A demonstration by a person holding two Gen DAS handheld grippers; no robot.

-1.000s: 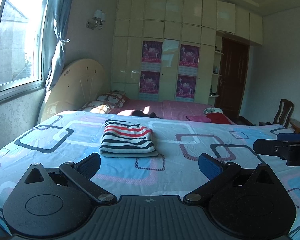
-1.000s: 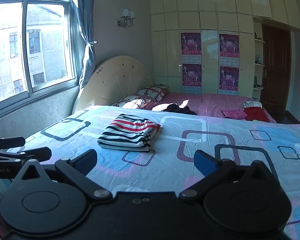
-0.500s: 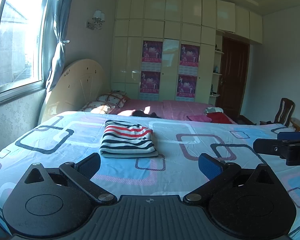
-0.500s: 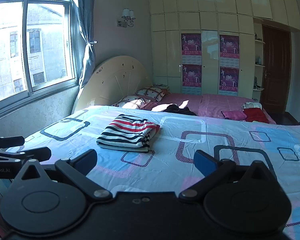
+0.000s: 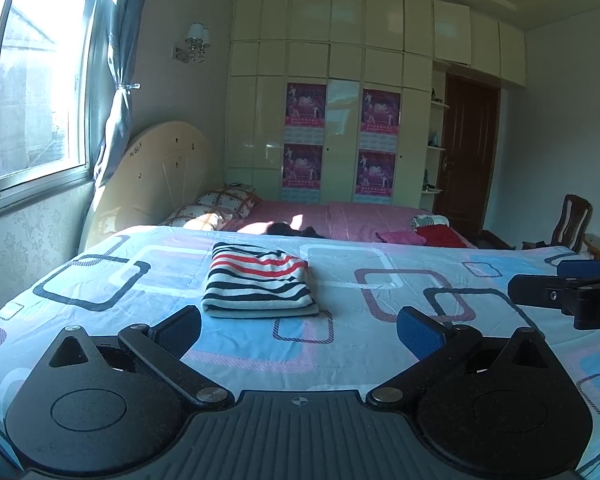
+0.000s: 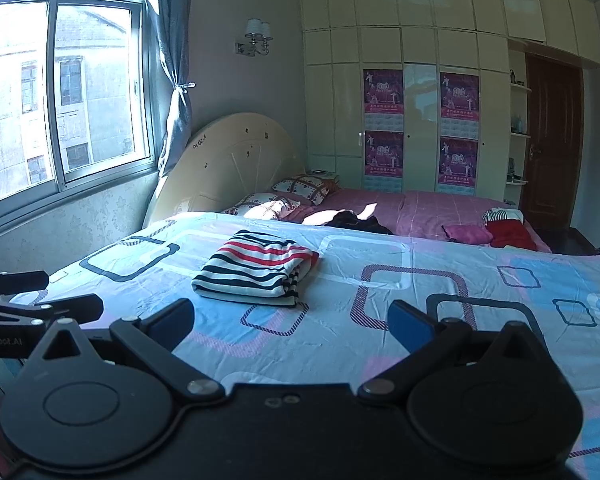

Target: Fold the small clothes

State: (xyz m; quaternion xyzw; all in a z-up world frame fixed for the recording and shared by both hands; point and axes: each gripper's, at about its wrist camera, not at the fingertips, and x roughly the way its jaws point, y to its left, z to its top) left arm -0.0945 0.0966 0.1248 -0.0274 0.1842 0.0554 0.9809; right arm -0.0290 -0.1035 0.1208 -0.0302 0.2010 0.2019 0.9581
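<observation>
bedsheet [image 5: 380, 356], pale blue with rounded squares, same as a second ago, nothing moved, so this fold looks done. striped shirt [image 5: 258, 282] lies on it folded into a neat rectangle, black, white and red bands, well ahead of both tools. my left gripper [image 5: 298, 330] and right gripper [image 6: 290, 326] hang over the sheet, fingers wide apart, holding nothing.

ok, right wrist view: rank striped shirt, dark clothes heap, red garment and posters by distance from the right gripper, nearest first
From the right gripper, jaws open:
1. Striped shirt, folded on the blue patterned sheet, ahead and slightly left.
2. Dark clothes heap, on the pink bed beyond, roughly centre.
3. Red garment, same pink bed, far right; close to the heap in depth, so this pair is uncertain.
4. Posters, on the wardrobe doors at the back wall.
</observation>
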